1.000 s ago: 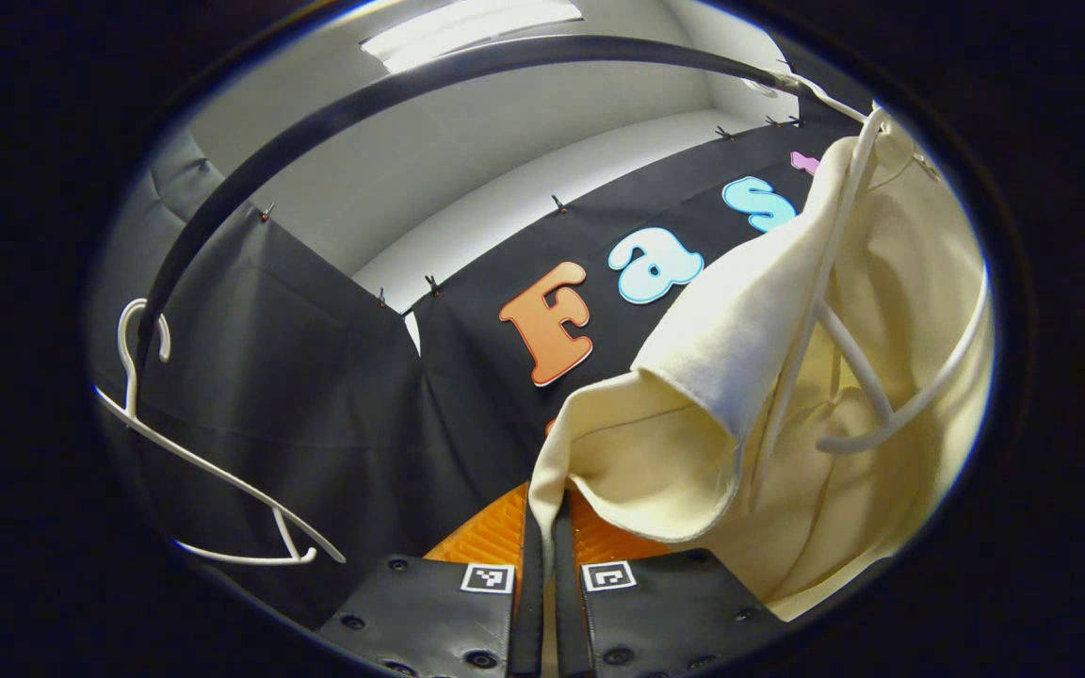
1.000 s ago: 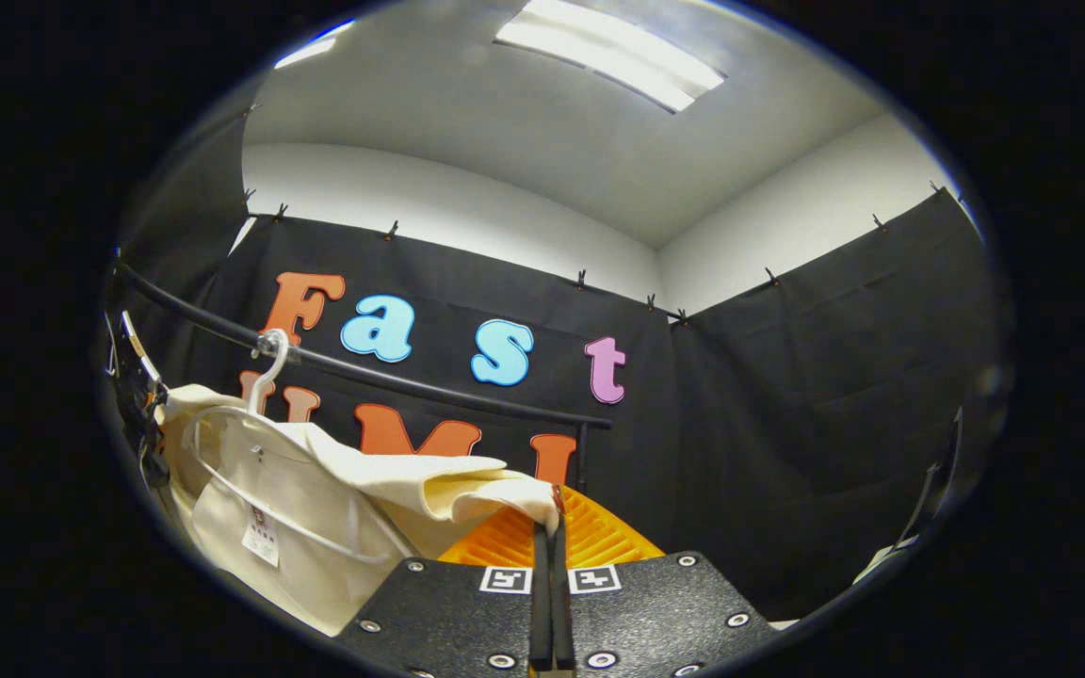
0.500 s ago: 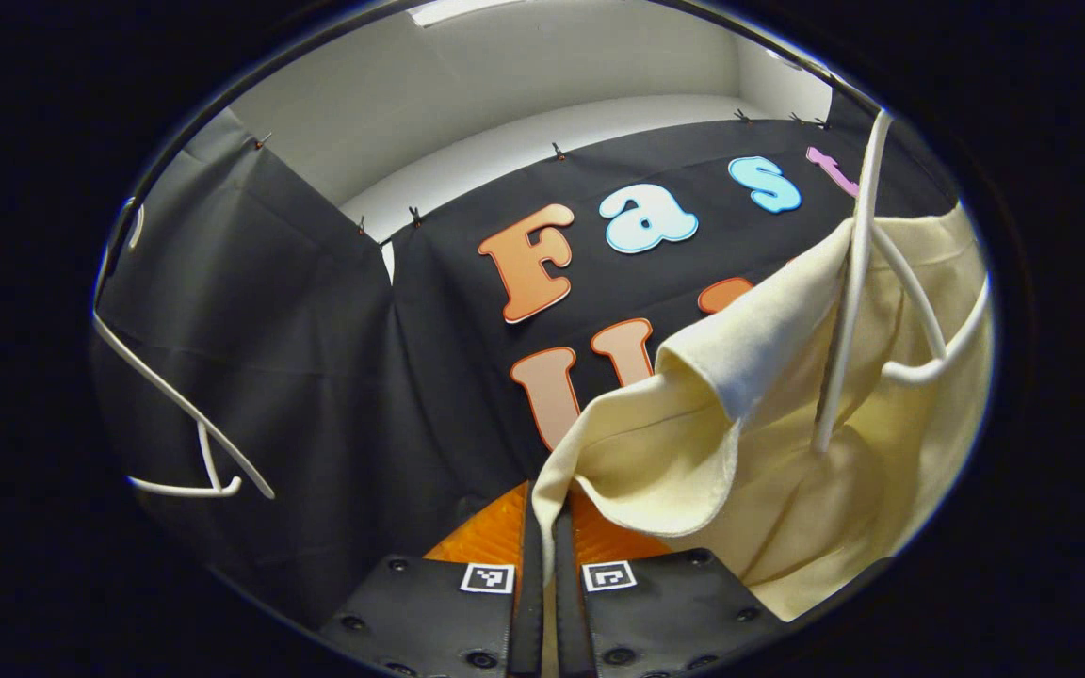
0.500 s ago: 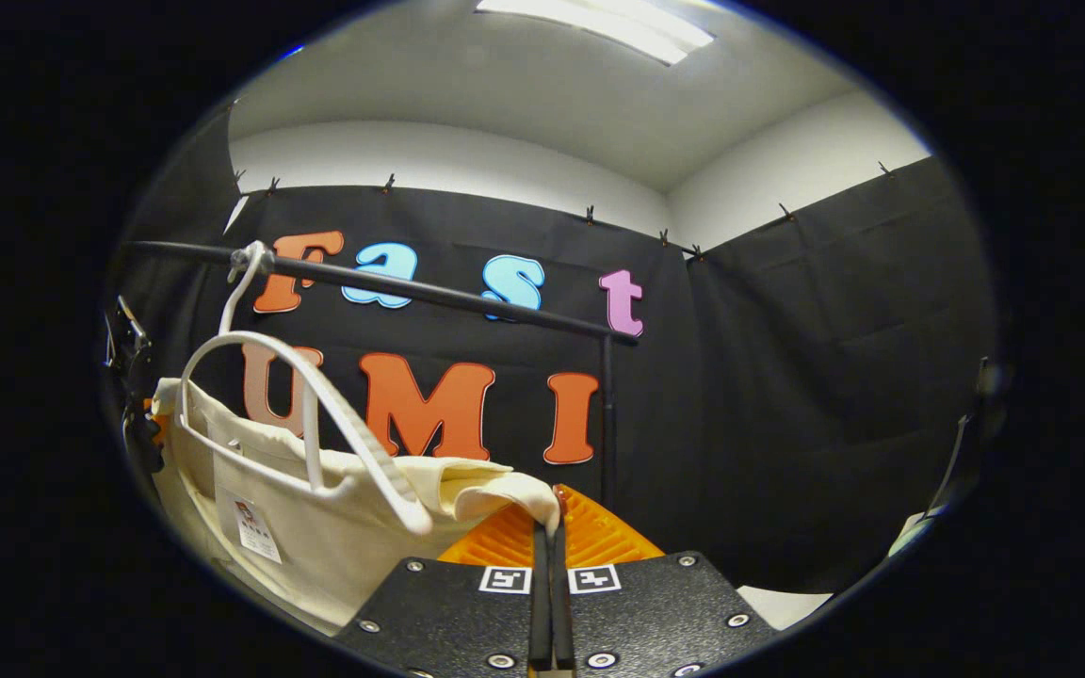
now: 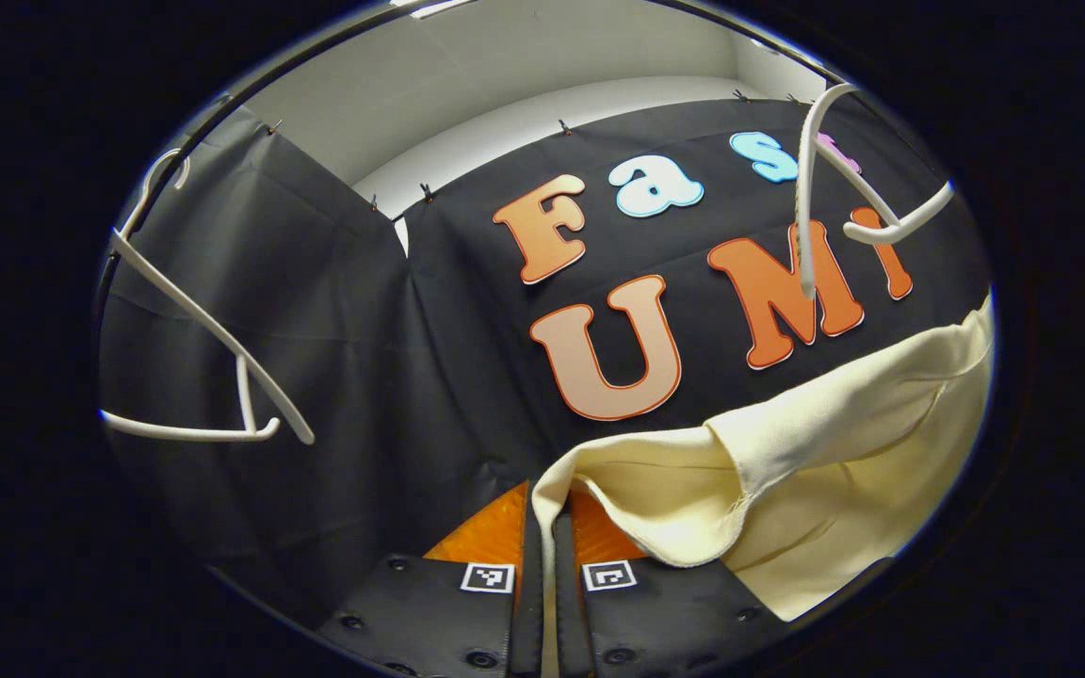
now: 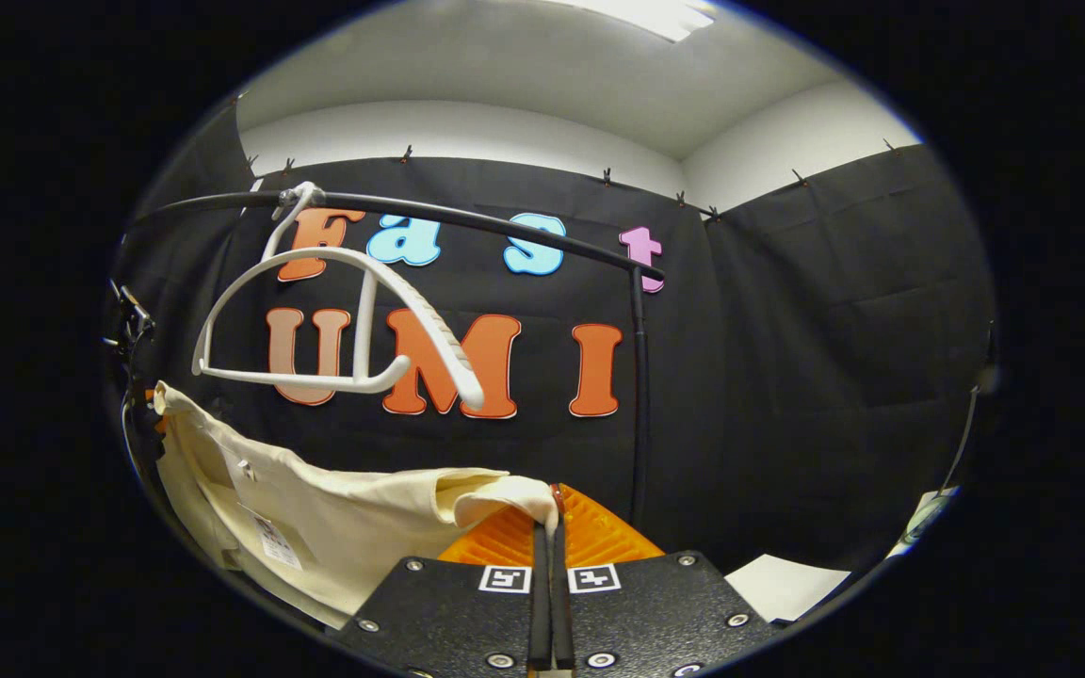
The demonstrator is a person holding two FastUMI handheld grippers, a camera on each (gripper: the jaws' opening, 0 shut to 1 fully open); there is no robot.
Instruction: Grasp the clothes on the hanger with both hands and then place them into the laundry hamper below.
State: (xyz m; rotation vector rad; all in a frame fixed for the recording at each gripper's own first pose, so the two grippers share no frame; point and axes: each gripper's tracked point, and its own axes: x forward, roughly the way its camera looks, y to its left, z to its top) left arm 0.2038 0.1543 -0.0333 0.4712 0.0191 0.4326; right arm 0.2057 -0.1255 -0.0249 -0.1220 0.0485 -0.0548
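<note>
My left gripper (image 5: 543,527) clenched on cream garment (image 5: 816,471), my right gripper (image 6: 550,527) pinching its other edge, garment below bare white hanger (image 6: 345,320) on rail (image 6: 467,215)

No text can be read. A small white tag (image 6: 276,540) on the cream garment (image 6: 335,537) carries print too small to make out, and the square black-and-white markers (image 6: 505,578) on the right gripper (image 6: 550,513) hold only patterns.

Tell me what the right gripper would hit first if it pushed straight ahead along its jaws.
Beyond the cream garment pinched in the right gripper, probably the black cloth wall; the rack's upright post stands just to the right, though depth is unclear.
</note>
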